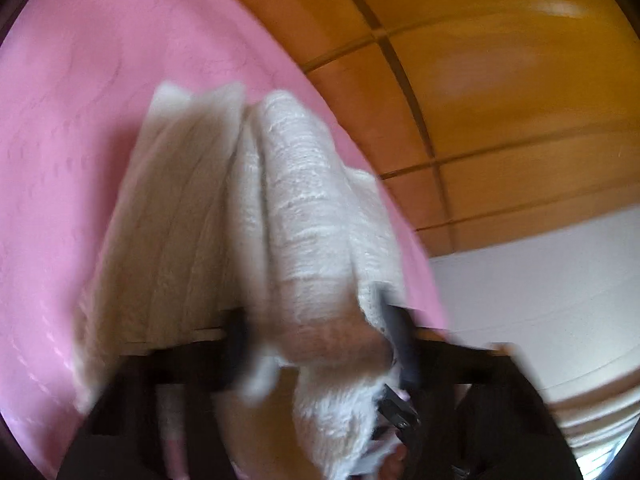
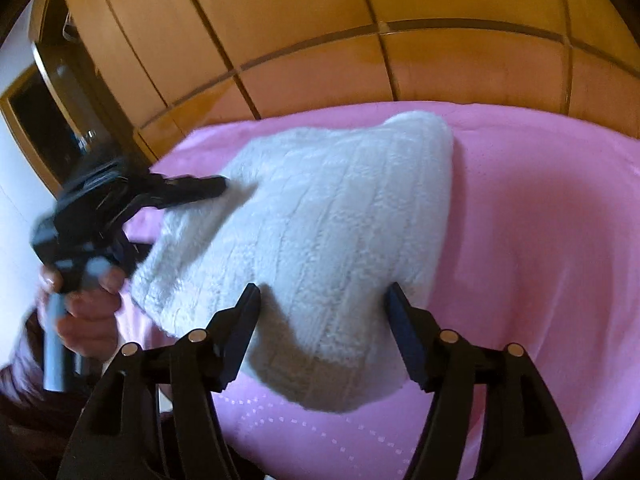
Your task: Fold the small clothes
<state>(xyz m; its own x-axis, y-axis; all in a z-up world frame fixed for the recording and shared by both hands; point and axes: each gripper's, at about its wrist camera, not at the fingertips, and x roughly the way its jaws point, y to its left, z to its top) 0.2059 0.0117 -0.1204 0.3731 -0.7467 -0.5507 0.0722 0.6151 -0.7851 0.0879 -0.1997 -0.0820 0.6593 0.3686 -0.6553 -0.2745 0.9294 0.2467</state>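
A white fluffy knitted garment [image 2: 320, 220] lies bunched on a pink blanket [image 2: 540, 240]. In the left wrist view the garment [image 1: 288, 208] drapes between and over my left gripper's fingers [image 1: 316, 316], which stand apart with the cloth's edge against the right finger [image 1: 394, 320]. In the right wrist view the left gripper [image 2: 216, 188] touches the garment's left edge, held by a hand. My right gripper [image 2: 322, 300] is open, its fingers either side of the garment's near edge, just above it.
The pink blanket [image 1: 80, 120] covers the work surface. Wooden panelled wardrobe doors [image 2: 320, 40] stand behind it. A white wall [image 1: 540, 300] is to the left gripper's right. A dark framed mirror or screen [image 2: 44, 120] is at far left.
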